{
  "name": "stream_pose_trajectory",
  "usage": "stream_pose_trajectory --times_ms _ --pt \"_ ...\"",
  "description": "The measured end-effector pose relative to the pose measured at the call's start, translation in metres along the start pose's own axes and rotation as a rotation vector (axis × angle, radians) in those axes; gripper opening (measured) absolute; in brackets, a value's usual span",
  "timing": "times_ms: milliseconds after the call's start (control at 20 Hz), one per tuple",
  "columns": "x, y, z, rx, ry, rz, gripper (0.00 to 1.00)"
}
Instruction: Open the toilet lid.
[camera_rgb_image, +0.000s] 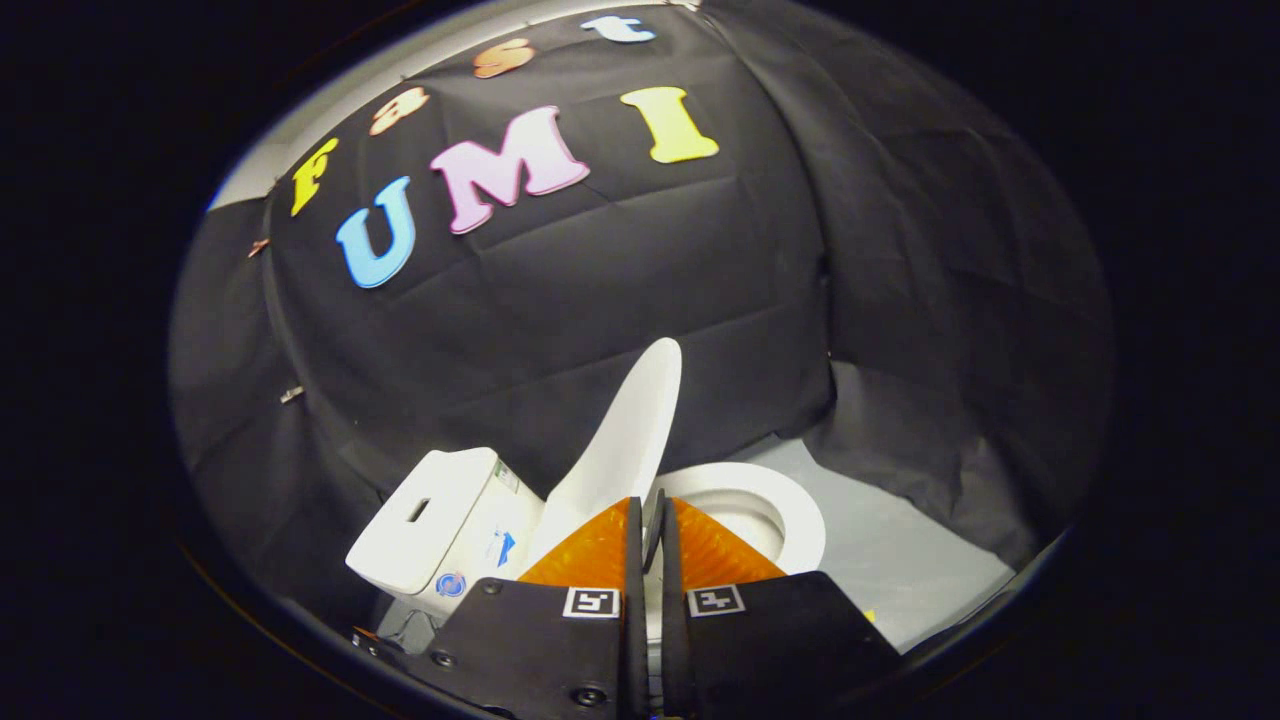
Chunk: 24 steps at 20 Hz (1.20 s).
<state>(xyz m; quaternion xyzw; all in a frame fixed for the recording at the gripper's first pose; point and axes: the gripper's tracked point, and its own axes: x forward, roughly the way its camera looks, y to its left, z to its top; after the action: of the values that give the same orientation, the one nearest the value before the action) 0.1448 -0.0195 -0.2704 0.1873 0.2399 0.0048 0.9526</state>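
A white toilet stands on the floor against the black cloth wall. Its tank (440, 520) is to the left of the fingers, and its seat ring (790, 510) and bowl lie just beyond the right finger. The toilet lid (630, 430) is raised off the seat and tilts steeply up toward the tank. Its lower edge runs down into the narrow gap at my fingertips. My gripper (650, 515) is shut on that edge of the lid, one finger on each side. The fingers hide the lid's lower part and the front of the bowl.
Pale grey floor (900, 560) spreads to the right of the toilet. Black cloth walls close in behind the tank and on the right side. A flush button sits on top of the tank (418, 508).
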Motion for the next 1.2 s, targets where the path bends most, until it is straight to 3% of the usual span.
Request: stream_pose_trajectory --times_ms 500,750,1200 --pt "-0.016 0.117 0.019 -0.185 -0.109 0.078 0.15" --pt "-0.018 0.184 0.012 -0.298 -0.154 0.151 0.16" --pt "-0.017 0.269 -0.009 -0.393 -0.165 0.26 0.16"
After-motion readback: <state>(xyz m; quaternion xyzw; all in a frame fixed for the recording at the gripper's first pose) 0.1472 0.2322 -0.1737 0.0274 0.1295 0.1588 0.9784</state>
